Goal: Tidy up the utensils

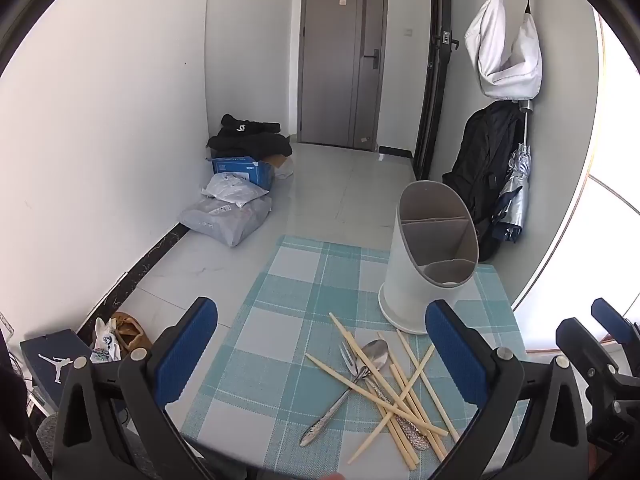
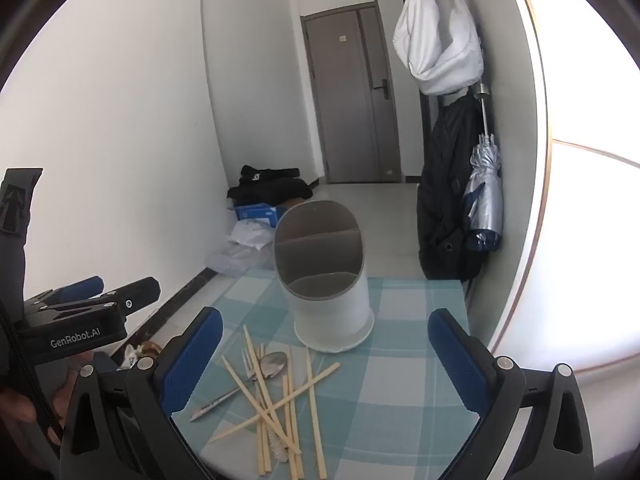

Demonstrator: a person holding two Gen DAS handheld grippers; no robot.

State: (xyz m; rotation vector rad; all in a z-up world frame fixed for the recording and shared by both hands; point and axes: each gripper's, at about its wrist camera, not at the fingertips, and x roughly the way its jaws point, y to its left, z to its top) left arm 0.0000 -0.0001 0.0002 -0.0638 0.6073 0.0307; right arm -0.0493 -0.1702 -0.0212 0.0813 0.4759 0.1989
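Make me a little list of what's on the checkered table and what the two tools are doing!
table: checkered cloth
holder: white utensil holder, upright, compartments look empty
pile: chopsticks, fork and spoon, crossed together in front of the holder
left tool: open, holding nothing
right tool: open, holding nothing
sorted so far: nothing

Both wrist views look down, sharing the utensil holder (image 1: 430,252)

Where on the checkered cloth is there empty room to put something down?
The checkered cloth is bare on its left side, left of the chopsticks, and in the far left corner beside the white holder. The near right is crowded: chopsticks, fork and spoon lie piled together.
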